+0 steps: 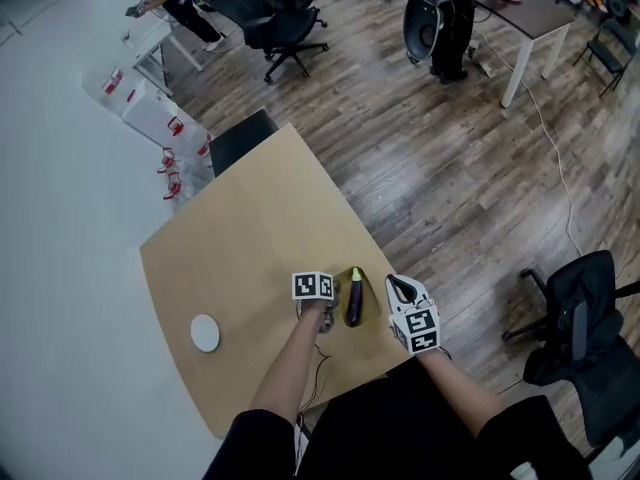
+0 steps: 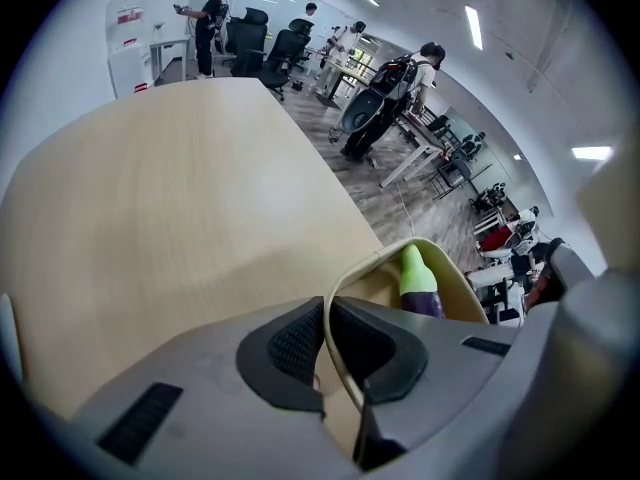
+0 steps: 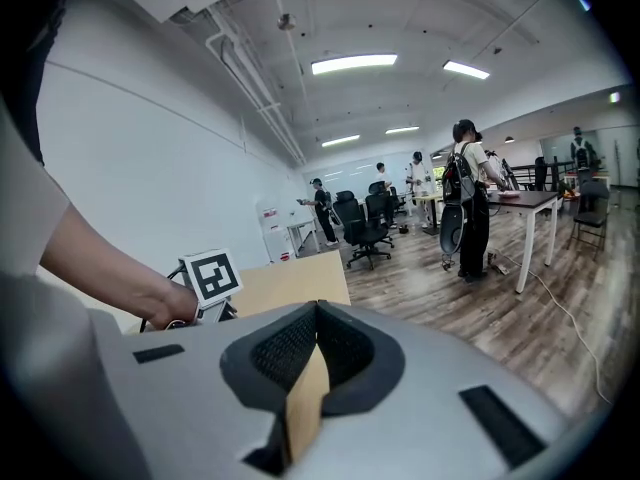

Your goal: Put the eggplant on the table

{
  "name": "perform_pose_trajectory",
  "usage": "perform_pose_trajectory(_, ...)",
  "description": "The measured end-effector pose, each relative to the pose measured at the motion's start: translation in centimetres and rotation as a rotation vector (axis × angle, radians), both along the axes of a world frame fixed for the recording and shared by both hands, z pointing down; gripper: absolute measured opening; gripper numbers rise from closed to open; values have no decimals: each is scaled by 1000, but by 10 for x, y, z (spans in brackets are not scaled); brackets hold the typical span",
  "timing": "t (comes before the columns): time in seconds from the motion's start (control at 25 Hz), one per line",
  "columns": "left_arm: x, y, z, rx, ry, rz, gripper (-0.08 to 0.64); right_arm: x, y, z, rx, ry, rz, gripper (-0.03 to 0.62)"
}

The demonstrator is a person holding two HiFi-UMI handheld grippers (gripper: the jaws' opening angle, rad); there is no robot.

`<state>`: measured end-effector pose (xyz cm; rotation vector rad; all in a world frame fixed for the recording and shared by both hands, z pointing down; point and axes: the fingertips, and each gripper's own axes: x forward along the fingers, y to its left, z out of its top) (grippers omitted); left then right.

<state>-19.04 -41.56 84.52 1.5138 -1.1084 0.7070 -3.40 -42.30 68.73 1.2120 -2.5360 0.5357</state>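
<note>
A dark purple eggplant (image 1: pixel 354 301) with a green stem end (image 2: pixel 420 283) lies in a shallow yellowish plate (image 1: pixel 368 290) just over the near right part of the wooden table (image 1: pixel 250 228). My left gripper (image 1: pixel 325 314) is shut on the plate's left rim (image 2: pixel 345 368), which passes between its dark pads (image 2: pixel 290 343). My right gripper (image 1: pixel 394 296) is at the plate's right side. In the right gripper view its jaws (image 3: pixel 317 318) are closed on a thin tan edge (image 3: pixel 303 413), the plate's rim. The left gripper's marker cube (image 3: pixel 211 275) shows beyond it.
A small white disc (image 1: pixel 205 333) lies on the table near its left edge. A black chair (image 1: pixel 578 330) stands on the wooden floor to the right. White boxes (image 1: pixel 150 108), office chairs (image 1: pixel 285 28), a desk (image 1: pixel 530 13) and people are farther back.
</note>
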Motion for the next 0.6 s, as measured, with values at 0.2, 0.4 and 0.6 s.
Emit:
perform_pose_trajectory(0.2,5,-22,21,-28,10,-41,28,16,-9,12,-36,9,19,58)
perform_pose_trajectory(0.4,-1,-35,41,-30,6,-139,28,28,-9,29,-74,29,13,58)
perform_pose_trajectory(0.6,-3,-46,50,-14,-35,-161,28,39,-8,38,-91,54,34,58)
